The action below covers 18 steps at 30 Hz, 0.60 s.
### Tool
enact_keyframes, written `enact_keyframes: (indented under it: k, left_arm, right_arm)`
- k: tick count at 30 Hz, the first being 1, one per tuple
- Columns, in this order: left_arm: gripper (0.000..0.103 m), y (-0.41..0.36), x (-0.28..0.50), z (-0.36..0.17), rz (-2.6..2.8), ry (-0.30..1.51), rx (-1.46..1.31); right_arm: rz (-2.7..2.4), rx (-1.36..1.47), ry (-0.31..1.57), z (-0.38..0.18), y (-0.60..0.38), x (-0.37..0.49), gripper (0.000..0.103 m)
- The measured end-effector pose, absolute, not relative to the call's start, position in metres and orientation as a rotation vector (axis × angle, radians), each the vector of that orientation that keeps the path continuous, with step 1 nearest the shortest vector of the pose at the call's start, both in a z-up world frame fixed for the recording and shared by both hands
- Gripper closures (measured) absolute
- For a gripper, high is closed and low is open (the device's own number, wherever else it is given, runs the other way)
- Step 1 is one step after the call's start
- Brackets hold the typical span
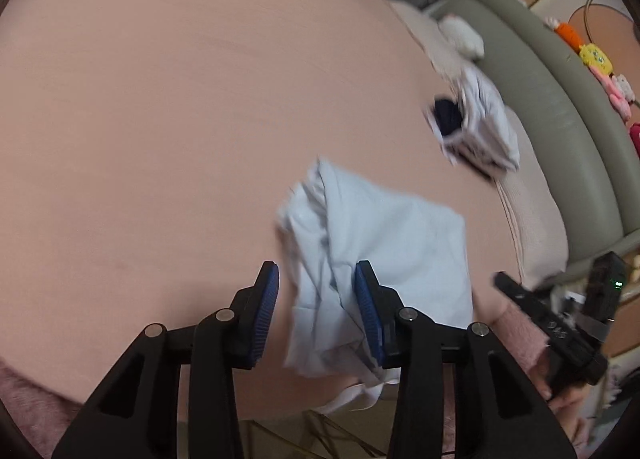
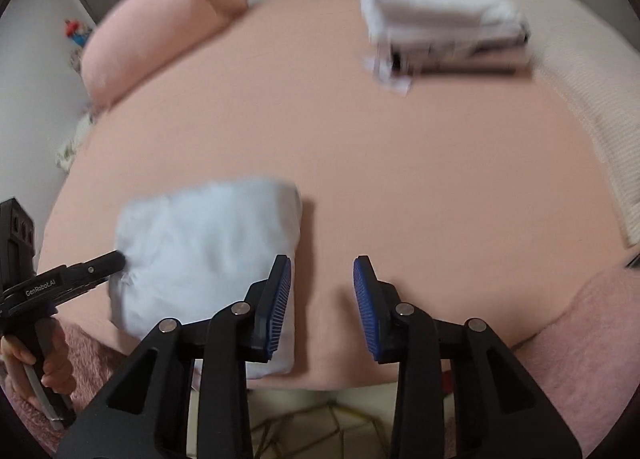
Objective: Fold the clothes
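A light blue garment (image 1: 384, 243) lies folded and a bit rumpled near the front edge of the pink bed (image 1: 160, 139). My left gripper (image 1: 318, 299) is open just above it, with the cloth's left part lying under the gap between the blue pads and nothing pinched. In the right wrist view the same garment (image 2: 208, 243) sits left of my right gripper (image 2: 322, 279), which is open over bare sheet with its left pad over the cloth's right edge. The left gripper (image 2: 116, 259) touches the garment's left side. The right gripper (image 1: 505, 281) shows at the far right.
A stack of folded clothes (image 2: 440, 19) rests at the far right of the bed, also in the left wrist view (image 1: 472, 127). A pink bolster (image 2: 168, 19) lies at the far left. A beige blanket (image 2: 580, 99) and a grey-green padded frame (image 1: 540, 99) border the right side.
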<state>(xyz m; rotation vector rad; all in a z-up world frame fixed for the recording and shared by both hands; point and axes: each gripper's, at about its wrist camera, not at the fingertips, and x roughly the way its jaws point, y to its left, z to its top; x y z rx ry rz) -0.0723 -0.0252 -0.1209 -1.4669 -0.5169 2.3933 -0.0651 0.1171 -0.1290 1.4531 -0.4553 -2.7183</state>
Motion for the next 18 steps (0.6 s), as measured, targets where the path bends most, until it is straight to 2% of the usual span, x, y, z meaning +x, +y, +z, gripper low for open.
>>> enact_keyframes:
  k: [4,7,9,11,14,16,18]
  left_arm:
    - [0.062,-0.011,-0.057,-0.106,2.46,-0.407,-1.352]
    - [0.063,0.0,-0.055,-0.127,2.511,-0.19,-1.501]
    - [0.06,-0.015,-0.054,-0.136,2.496,-0.237,-1.56]
    - [0.06,-0.034,-0.051,-0.132,2.498,-0.371,-1.571]
    - [0.06,-0.042,-0.039,-0.112,2.527,-0.435,-1.481]
    - [0.06,-0.033,-0.03,-0.104,2.528,-0.341,-1.436]
    - [0.06,-0.032,-0.03,-0.112,2.568,-0.209,-1.504]
  right_arm:
    - [-2.609,1.378,-0.316,-0.127,0.118,-0.047,0.068]
    - [-2.604,1.436,-0.131,-0.148,0.08,-0.062,0.068]
    - [-2.635,1.418,0.003,-0.155,0.073,-0.06,0.068]
    - [-2.635,1.4,-0.018,-0.149,0.077,-0.057,0.068]
    - [-2.676,1.381,-0.133,-0.146,0.11,-0.04,0.066]
    - [-2.678,1.398,-0.137,-0.151,0.112,-0.045,0.066]
    - [-2.671,1.426,-0.115,-0.153,0.108,-0.056,0.066]
